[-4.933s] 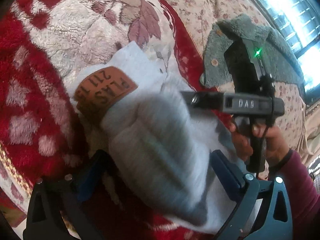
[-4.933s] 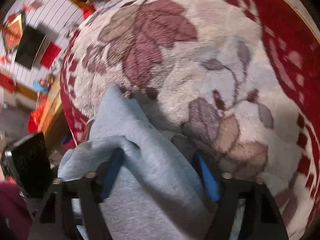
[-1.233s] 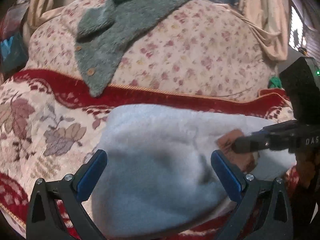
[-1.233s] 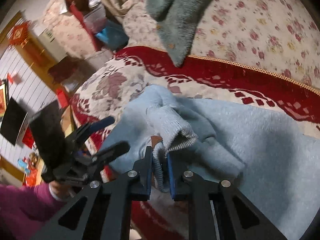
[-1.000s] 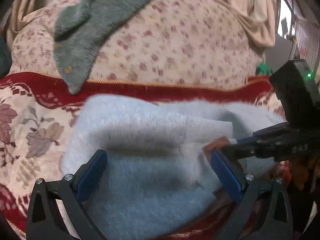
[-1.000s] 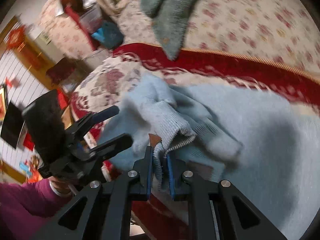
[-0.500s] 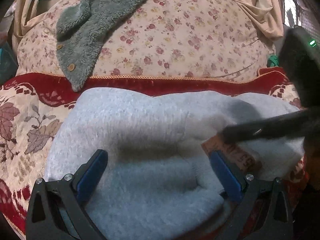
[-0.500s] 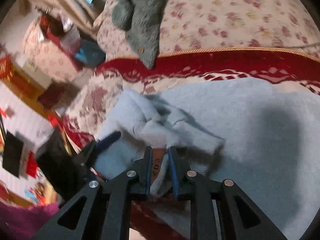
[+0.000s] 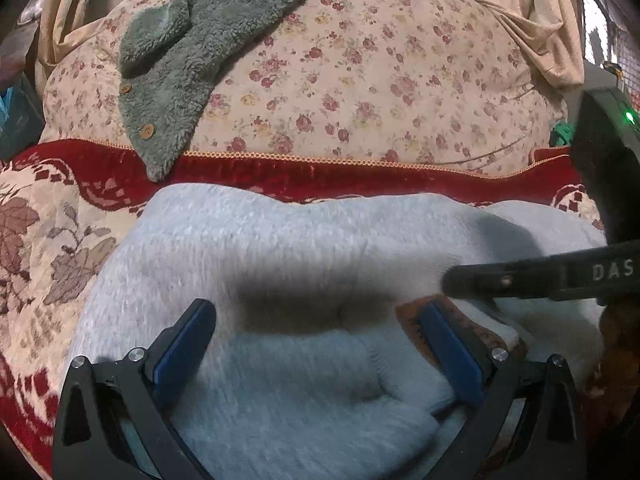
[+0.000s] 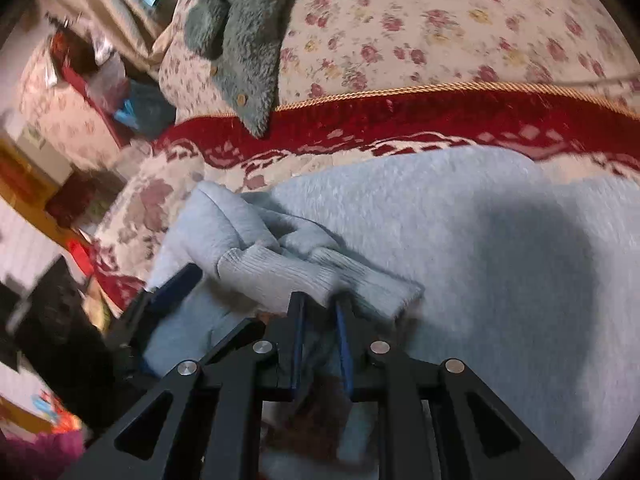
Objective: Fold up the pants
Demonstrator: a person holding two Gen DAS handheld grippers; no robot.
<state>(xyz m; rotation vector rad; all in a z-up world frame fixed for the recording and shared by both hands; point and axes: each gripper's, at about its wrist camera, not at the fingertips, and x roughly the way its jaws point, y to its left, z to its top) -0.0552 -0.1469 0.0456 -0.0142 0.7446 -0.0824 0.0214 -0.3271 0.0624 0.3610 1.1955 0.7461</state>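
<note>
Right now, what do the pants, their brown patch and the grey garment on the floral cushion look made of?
Pants: soft light blue-grey fleecy knit, matte, with ribbed cuffs. Patch: brown, leather-like, though too blurred to be sure. Grey garment: shaggy sherpa-type fleece with round, possibly wooden buttons.

One pair of grey pants point(image 9: 288, 248) with one brown patch point(image 9: 460, 328), one green fleece garment point(image 9: 188, 64) showing two buttons, two grippers, one red-bordered blanket point(image 9: 320, 172)
</note>
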